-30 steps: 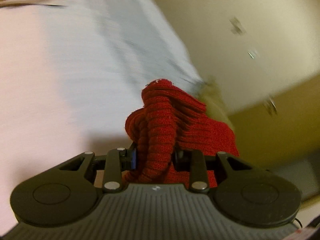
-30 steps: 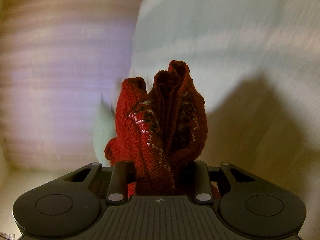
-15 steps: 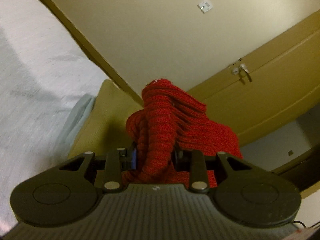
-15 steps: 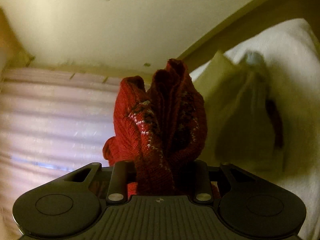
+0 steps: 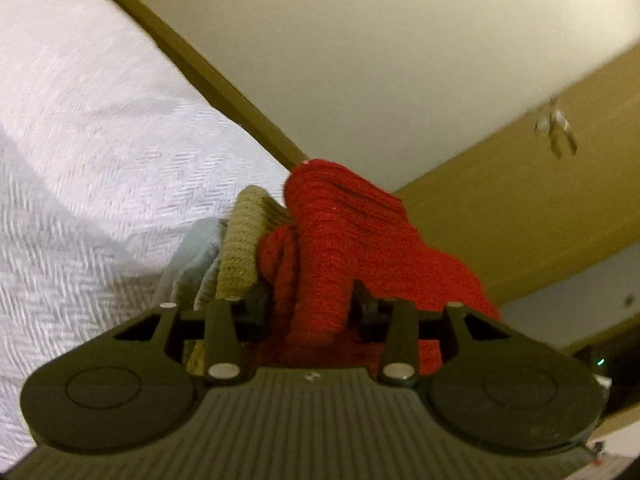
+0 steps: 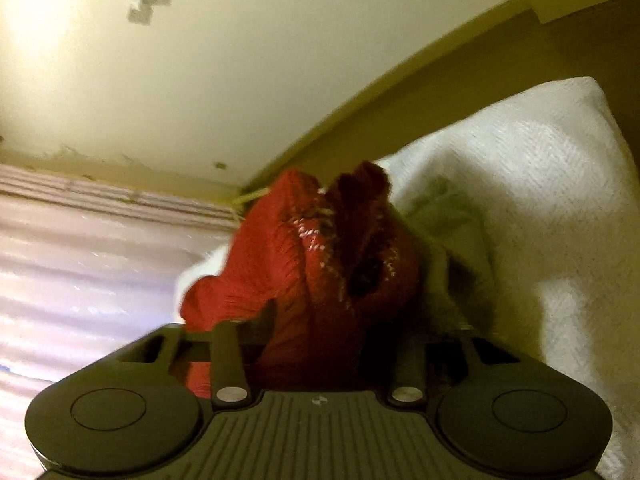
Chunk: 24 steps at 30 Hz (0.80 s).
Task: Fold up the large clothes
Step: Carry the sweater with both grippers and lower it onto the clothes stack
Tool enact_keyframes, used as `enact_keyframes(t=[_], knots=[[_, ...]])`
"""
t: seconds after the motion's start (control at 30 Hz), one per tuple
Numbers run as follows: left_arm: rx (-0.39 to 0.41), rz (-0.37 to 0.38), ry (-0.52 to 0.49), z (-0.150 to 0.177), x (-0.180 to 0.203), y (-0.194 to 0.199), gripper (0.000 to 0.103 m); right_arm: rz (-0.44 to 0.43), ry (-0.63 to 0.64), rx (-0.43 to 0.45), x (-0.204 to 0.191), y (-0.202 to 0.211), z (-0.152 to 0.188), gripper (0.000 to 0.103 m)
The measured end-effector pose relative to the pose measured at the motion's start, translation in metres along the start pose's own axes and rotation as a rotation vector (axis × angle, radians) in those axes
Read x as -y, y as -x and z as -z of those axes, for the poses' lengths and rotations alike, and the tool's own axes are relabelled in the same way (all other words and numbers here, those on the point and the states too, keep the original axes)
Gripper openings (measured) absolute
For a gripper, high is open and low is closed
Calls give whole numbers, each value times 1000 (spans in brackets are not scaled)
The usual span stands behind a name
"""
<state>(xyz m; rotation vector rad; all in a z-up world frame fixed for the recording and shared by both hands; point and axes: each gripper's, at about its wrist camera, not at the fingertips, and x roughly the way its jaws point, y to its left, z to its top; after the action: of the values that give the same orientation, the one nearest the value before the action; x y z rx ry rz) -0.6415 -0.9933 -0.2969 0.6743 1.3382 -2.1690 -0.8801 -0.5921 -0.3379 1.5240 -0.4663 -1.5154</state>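
Note:
A red knit sweater (image 5: 352, 236) bunches up between the fingers of my left gripper (image 5: 312, 308), which is shut on its ribbed edge. In the right wrist view the same red sweater (image 6: 320, 256), here with a white and dark pattern, is pinched in my right gripper (image 6: 320, 332), also shut. Both grippers are tilted upward, so the cloth stands against wall and ceiling. The fingertips are hidden by the knit.
A white herringbone bedspread (image 5: 88, 168) fills the left of the left wrist view and shows again as bedspread (image 6: 540, 184) on the right. An olive knit garment (image 5: 244, 248) and a pale blue cloth (image 5: 196, 260) lie on it. A wooden door (image 5: 540, 200) and window blinds (image 6: 80, 264) are behind.
Both grippers have swung upward from the bed toward wall and ceiling, still holding the red sweater. Now they tip back a little, and the olive garment shows close by.

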Motion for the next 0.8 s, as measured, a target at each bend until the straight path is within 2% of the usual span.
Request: enact_keyframes(t=[0.03,0.07,0.13,0.2,0.23,0.33,0.4,0.47,0.53,0.57,0.63,0.67,0.77,0.8], knots=[[7,-3,-2,0,-2,7,38,44,54,15,-8,4,4,56],[24,-15,-12,-1,-1,17,39,99,134,48,-17,11,0,57],[112,-84,-53,-7,5,45,36,220,288,153,-39,27,5,57],[211,-140,-70,-14,13,68,34,294,416,257,-59,34,17,57],[235,-140,-65,-15,18,75,34,315,472,291,-69,34,23,57],[220,-136,-134,-11,46,63,34,330,668,313,-106,7,30,57],[197,-153,-195,-5,61,42,34,339,770,270,-116,-20,39,53],[150,-212,-208,-2,61,16,33,444,761,184,-103,-51,45,52],[118,-289,-241,1,54,1,22,449,679,185,-92,-50,45,51],[118,-301,-263,1,55,5,21,438,643,206,-91,-40,46,51],[127,-308,-305,4,65,26,22,428,652,256,-98,-8,56,51],[127,-306,-321,10,72,39,25,395,670,266,-99,14,65,51],[147,-258,-359,43,97,73,36,347,728,259,-109,52,96,51],[142,-244,-363,54,106,77,36,342,753,253,-114,55,108,51]])
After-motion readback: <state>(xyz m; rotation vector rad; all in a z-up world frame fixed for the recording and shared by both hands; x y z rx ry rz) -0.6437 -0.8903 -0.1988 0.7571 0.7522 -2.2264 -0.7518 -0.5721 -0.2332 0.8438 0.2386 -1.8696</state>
